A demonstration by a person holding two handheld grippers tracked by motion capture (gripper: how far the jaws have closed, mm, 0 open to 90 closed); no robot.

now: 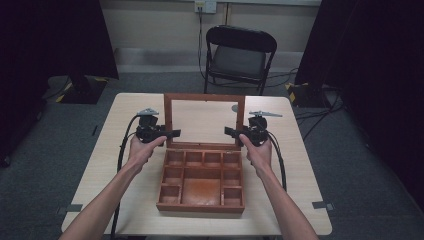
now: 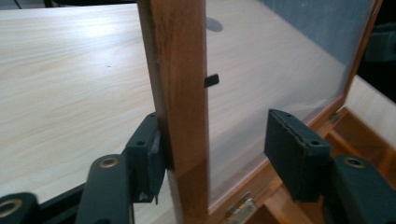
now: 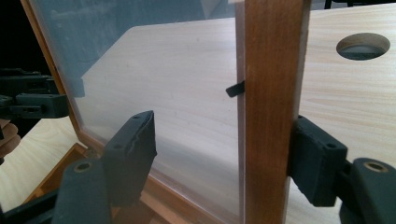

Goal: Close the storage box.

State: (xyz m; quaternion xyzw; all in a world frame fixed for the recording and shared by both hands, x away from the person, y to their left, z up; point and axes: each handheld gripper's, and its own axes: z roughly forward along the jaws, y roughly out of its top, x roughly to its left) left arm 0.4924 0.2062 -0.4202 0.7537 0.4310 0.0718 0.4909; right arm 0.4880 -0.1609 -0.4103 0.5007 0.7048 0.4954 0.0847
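High view: wooden box (image 1: 201, 182) mid-table, near the front edge, lid (image 1: 204, 121) standing upright on its hinges behind the compartments; left gripper (image 1: 174, 133) at the lid's left stile, right gripper (image 1: 231, 132) at the right stile, one hand behind each; table (image 1: 295, 165) pale laminate with rounded corners, folding chair (image 1: 240, 55) beyond it; reddish-brown timber, small square cells round three sides of a larger worn centre well.

Left gripper view: jaws wide, straddling the left stile (image 2: 180, 107); outer pad touching or just beside the wood, inner pad well apart from it, in front of the clear pane (image 2: 275, 65); so not clamped; risk judged here: closing off-centre puts the inner pad on the pane rather than the wood, and smooth glazing likely slips or flexes; brass hinge (image 2: 240, 207) low down, small dark clip (image 2: 211, 80) at the pane's edge; stile smooth, straight-grained, square-edged.

Right gripper view: jaws wide again, either side of the right stile (image 3: 271, 112); outer pad close against the wood, inner pad apart, before the pane; no grip yet; second risk judged: uneven pull from the two sides would rack the lid and strain the hinges, or drag the light box along the slick top; round cable hole (image 3: 363, 45) in the table beyond; pads black, matte, blocky.
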